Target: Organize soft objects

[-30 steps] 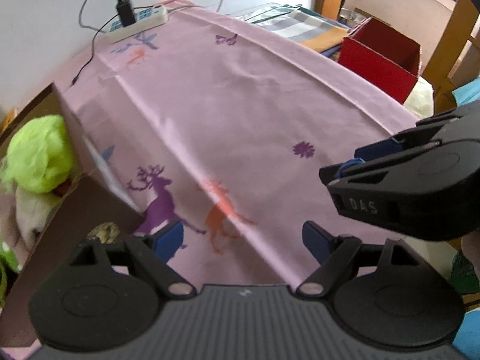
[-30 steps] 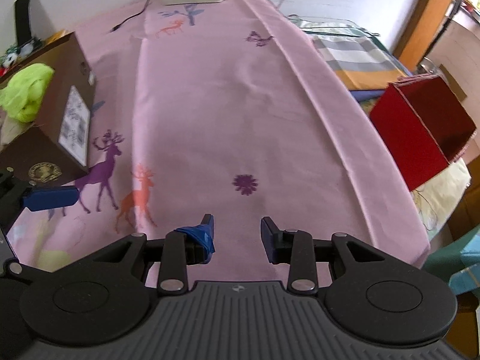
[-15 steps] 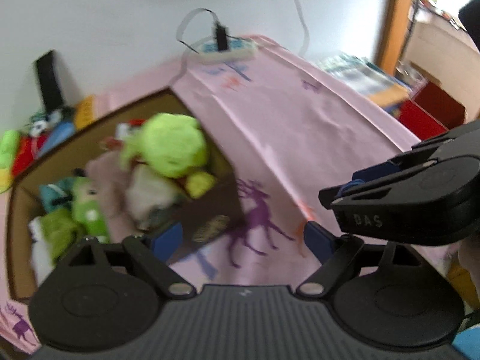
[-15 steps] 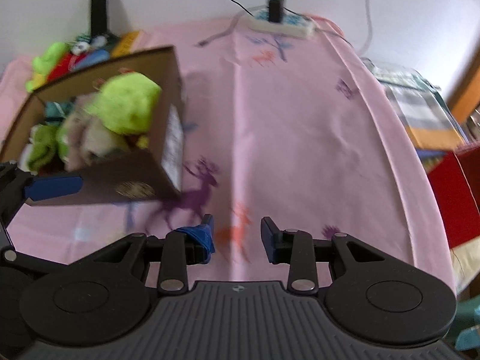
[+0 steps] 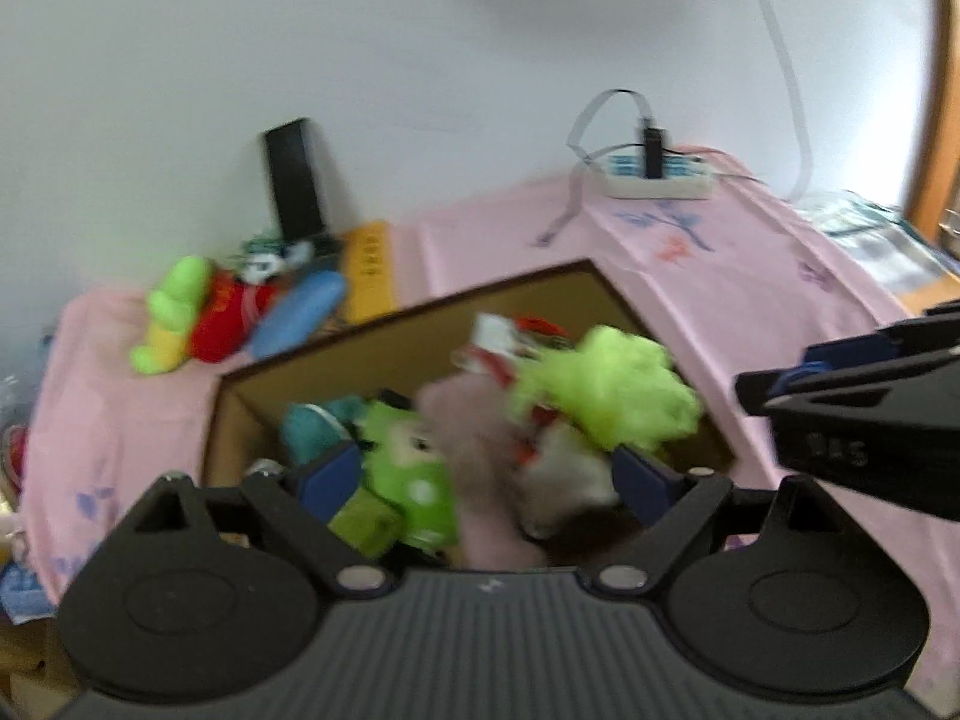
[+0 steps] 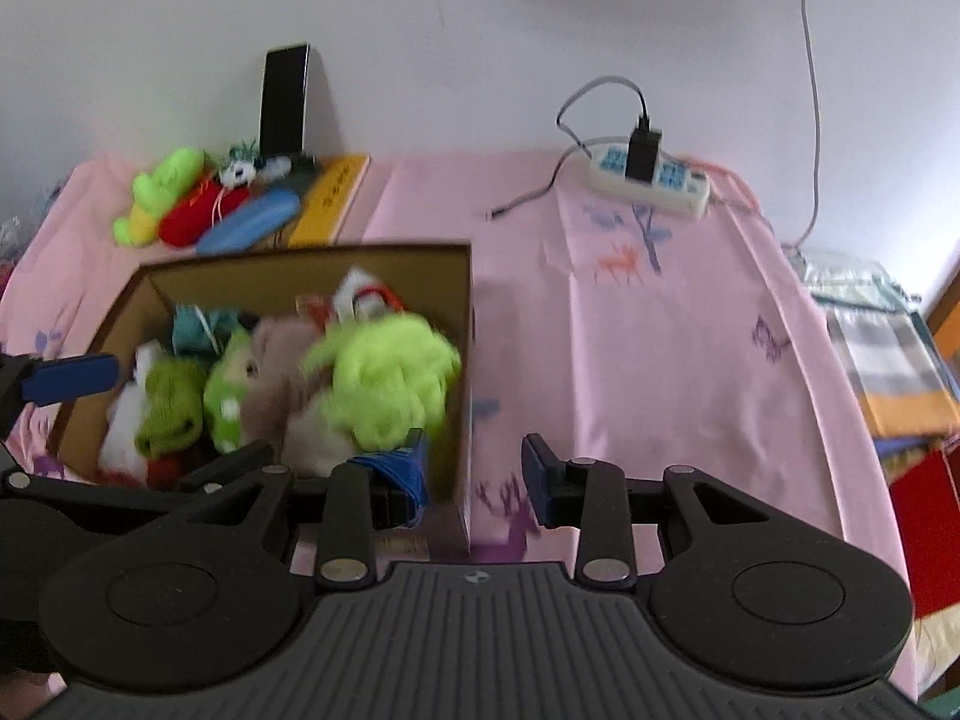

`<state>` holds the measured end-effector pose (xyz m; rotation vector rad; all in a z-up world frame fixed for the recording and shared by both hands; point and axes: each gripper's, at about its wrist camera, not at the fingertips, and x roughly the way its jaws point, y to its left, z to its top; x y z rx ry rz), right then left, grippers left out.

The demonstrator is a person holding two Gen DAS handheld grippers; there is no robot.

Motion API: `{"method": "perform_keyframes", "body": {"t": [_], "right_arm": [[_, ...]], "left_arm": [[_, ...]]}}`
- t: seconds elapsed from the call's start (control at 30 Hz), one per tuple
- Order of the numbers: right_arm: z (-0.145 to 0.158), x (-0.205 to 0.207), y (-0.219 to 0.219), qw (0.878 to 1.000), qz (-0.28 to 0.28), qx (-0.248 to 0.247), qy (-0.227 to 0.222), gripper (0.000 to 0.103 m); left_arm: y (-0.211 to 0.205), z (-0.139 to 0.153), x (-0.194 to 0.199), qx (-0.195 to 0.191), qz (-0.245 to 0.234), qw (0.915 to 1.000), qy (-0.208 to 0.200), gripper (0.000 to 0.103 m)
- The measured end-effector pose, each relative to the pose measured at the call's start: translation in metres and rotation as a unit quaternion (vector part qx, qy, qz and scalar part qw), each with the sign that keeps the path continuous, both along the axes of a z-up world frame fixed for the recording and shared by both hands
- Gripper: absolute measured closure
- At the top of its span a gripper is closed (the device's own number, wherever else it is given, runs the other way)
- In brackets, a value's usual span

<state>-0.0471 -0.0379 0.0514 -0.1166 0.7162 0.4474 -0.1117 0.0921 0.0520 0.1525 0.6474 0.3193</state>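
An open cardboard box [image 5: 414, 312] [image 6: 300, 253] stands on the pink cloth, filled with several soft toys. A neon green fluffy toy [image 5: 606, 387] [image 6: 384, 378] lies on top, beside a green plush [image 5: 408, 468] [image 6: 231, 390] and a beige one [image 6: 282, 354]. My left gripper [image 5: 489, 480] hovers open above the box's near side, nothing between its fingers. My right gripper [image 6: 474, 471] is open over the box's right front corner, holding nothing. More plush toys [image 5: 198, 324] [image 6: 180, 204] lie by the wall behind the box.
A black phone [image 6: 285, 99] leans on the wall next to a yellow book [image 6: 333, 198]. A power strip [image 6: 648, 180] with a plugged charger sits at the back. Folded cloths [image 6: 888, 360] and a red box [image 6: 924, 528] lie beyond the cloth's right edge.
Both grippers rose and swung left from the bare pink cloth toward the box, which now fills the middle of both views. Neither gripper's opening changed.
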Motion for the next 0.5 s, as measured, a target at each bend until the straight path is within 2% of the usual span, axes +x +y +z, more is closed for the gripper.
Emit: {"method": "perform_keyframes", "body": {"t": [0.07,0.2,0.5], "right_arm": [[0.002,0.002,0.004,1.000,-0.005,0.008,-0.002,0.086],[0.000,0.003,0.011,1.000,-0.003,0.014,0.002,0.086],[-0.007,0.007,0.017,1.000,-0.003,0.013,0.008,0.086]], "left_arm": [[0.009,0.001,0.005,-0.004,0.023,0.9997,0.000,0.013],[0.023,-0.004,0.012,-0.035,0.051,0.9981,0.010,0.013],[0.023,-0.018,0.022,-0.048,0.052,0.9971,0.028,0.013]]}}
